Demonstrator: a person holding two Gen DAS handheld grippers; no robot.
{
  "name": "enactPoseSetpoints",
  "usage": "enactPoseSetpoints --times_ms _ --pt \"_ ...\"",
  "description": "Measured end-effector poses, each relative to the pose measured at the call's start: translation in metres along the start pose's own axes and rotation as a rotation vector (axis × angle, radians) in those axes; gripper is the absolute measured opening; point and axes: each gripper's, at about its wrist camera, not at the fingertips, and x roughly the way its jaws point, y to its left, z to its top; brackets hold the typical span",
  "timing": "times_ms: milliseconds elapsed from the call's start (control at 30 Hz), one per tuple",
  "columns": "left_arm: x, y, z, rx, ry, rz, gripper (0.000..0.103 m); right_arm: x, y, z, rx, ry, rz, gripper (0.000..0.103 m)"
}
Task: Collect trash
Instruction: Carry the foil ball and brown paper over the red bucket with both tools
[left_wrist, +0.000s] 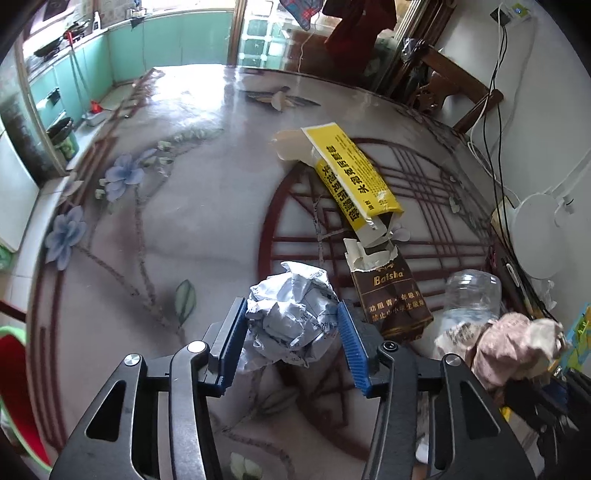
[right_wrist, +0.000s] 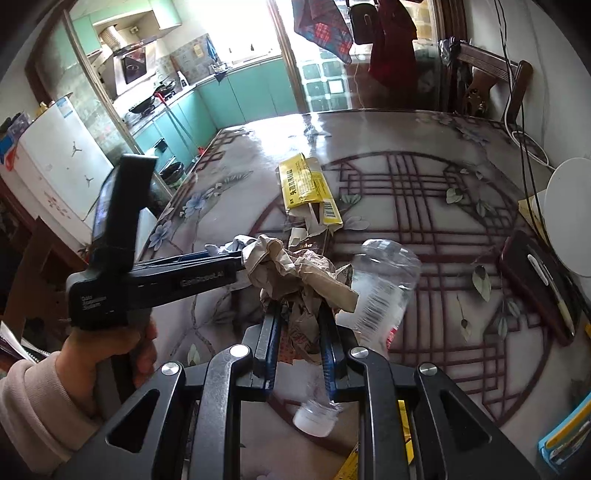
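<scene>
My left gripper (left_wrist: 291, 321) has its blue pads on both sides of a crumpled white paper ball (left_wrist: 293, 314) on the patterned table (left_wrist: 177, 206); the pads touch it. My right gripper (right_wrist: 297, 325) is shut on a crumpled brown paper wad (right_wrist: 295, 273), held above the table (right_wrist: 424, 206); the wad also shows in the left wrist view (left_wrist: 513, 343). A clear plastic bottle (right_wrist: 376, 295) lies right beside the wad. A yellow carton (left_wrist: 354, 177) and a brown Baisha cigarette pack (left_wrist: 391, 295) lie beyond the ball. The left gripper (right_wrist: 236, 254) shows from the side in the right wrist view.
A white round device (left_wrist: 535, 236) with cables and a dark phone (right_wrist: 535, 284) sit at the table's right edge. A red and green bin (left_wrist: 14, 391) stands low at the left. A wooden chair (left_wrist: 454, 88) is behind the table. The kitchen lies beyond the far left.
</scene>
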Motion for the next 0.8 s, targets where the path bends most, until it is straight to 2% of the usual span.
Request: enactPoseSetpoints --times_ms 167,300,567,800 --pt "-0.034 0.004 -0.016 0.035 -0.05 0.008 0.047 -0.006 0.003 -0.002 0.011 -0.005 0.002 0.017" --pt "-0.051 0.009 -0.038 0.057 -0.051 0.031 0.048 -0.012 0.005 -0.004 0.03 -0.007 0.012 0.017" --pt "-0.087 0.032 -0.081 -0.029 -0.055 0.061 0.048 -0.018 0.024 -0.016 0.011 0.002 0.026 0.018" --pt "-0.103 0.05 -0.101 -0.07 -0.073 0.073 0.049 -0.019 0.051 -0.023 -0.041 0.007 0.042 0.018"
